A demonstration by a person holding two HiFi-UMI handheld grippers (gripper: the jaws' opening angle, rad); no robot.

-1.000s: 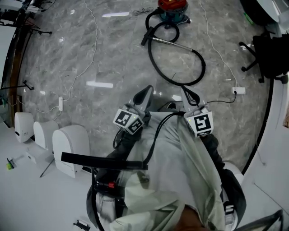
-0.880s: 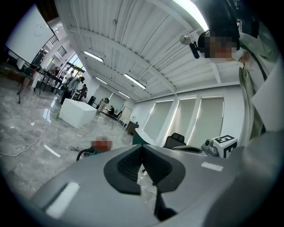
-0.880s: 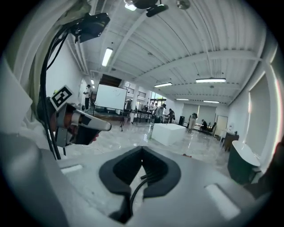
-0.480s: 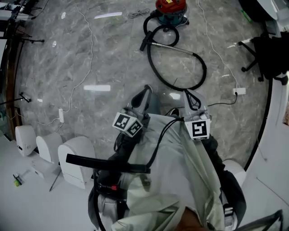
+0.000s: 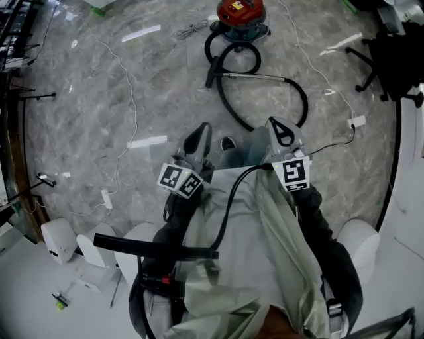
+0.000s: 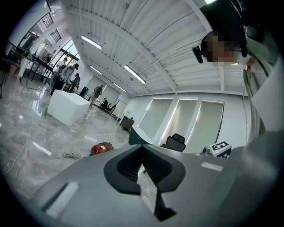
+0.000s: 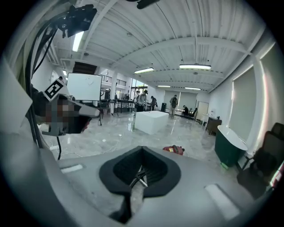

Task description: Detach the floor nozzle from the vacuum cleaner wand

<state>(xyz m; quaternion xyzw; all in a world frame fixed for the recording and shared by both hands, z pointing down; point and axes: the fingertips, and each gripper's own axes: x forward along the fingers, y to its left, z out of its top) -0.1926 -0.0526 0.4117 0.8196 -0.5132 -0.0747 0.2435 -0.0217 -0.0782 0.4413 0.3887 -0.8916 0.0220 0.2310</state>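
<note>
Lying on the grey marbled floor (image 5: 79, 119) near the top of the head view, the single vacuum cleaner (image 5: 238, 13) is a red canister on a dark base, with a small yellow label on its lid that is too small to read. One black hose (image 5: 305, 100) leaves it in two loops and joins one bright metal wand (image 5: 258, 77), which lies flat on the floor. The floor nozzle (image 5: 212, 71), a narrow black piece, is attached at the wand's left end, just beside the smaller hose loop. Two tools are in view, nearer the person and well apart from the vacuum: the left tool (image 5: 202, 132) and the right tool (image 5: 277, 126). Both gripper views show the jaws closed together with nothing gripped between them. Each tool carries one marker cube (image 5: 179, 180) printed with black-and-white square patterns, with no letters among them. Several thin white cables (image 5: 135, 106) trail over the floor, and one black office chair (image 5: 391, 73) stands at the right edge
</note>
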